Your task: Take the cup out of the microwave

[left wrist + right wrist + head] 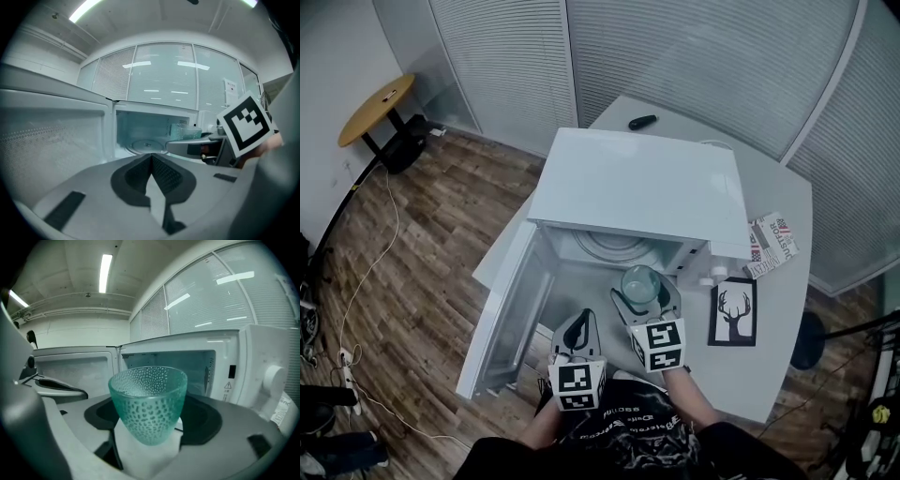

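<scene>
The right gripper [645, 294] is gripping the teal cup [148, 404] upright between its jaws, on the near side of the microwave [637, 183], just in front of its opening. The left gripper [151, 158] is hovering just to its left, jaws pressed together with nothing between them, near the door [502, 319], which is standing open at the left.

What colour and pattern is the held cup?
Translucent teal glass cup, dimpled all over; clearest in right gripper view.

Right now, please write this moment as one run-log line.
right gripper: shut on dimpled green glass cup | left gripper: shut, empty | white microwave: door open
</scene>
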